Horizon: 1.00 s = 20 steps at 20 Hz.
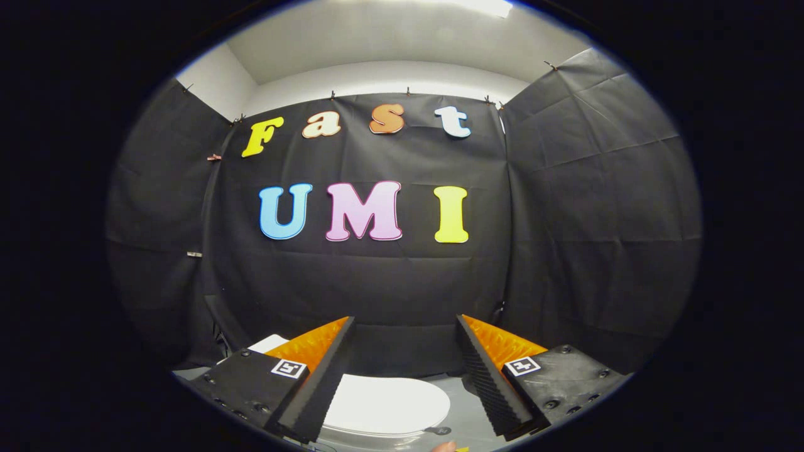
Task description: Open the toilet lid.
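Held level above white oval toilet lid (386, 405), apparently closed flat; gripper (405, 326) fingers spread wide, gripping nothing.

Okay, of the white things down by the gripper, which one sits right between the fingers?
The closed toilet lid, the broad white oval lying flat between the open gripper fingers. The other white piece just peeks out behind the left finger.

Toilet lid (386, 405): smooth, hard, glossy, plastic by the look, lying flat and closed. Floor (468, 427) beside it: smooth, faint sheen. Booth wall (565, 238): matt cloth, creased in fold lines, pinned up with small clips. Hand-held gripper (405, 370): fingers spread wide apart, touching nothing; inner pads (483, 376) ribbed, matt, rubbery; outer bodies matt hard plastic with recessed screws.
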Motion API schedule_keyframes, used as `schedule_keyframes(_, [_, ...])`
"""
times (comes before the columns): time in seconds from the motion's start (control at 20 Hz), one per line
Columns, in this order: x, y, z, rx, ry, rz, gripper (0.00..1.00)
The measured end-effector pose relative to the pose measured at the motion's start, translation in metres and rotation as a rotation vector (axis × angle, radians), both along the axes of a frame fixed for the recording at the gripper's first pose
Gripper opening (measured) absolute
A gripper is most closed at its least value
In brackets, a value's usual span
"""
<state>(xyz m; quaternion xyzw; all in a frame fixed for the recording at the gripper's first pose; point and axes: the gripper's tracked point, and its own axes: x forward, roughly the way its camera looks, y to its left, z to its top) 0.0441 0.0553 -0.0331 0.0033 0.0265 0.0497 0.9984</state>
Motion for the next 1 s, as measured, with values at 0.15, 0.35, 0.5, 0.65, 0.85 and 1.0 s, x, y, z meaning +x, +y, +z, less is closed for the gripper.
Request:
schedule_keyframes(0.15, [-0.007, -0.004, -0.004, -0.011, 0.003, 0.005, 0.98])
schedule_keyframes(0.35, [-0.013, -0.011, -0.013, -0.025, 0.015, -0.007, 0.98])
schedule_keyframes(0.5, [-0.012, -0.013, -0.018, -0.014, 0.021, -0.014, 0.98])
schedule_keyframes(0.65, [-0.011, -0.010, -0.021, 0.011, 0.003, 0.002, 0.98])
schedule_keyframes(0.85, [-0.001, -0.010, -0.049, 0.011, -0.014, 0.039, 0.98])
schedule_keyframes(1.0, [0.008, -0.014, -0.097, 0.025, 0.043, 0.059, 0.98])
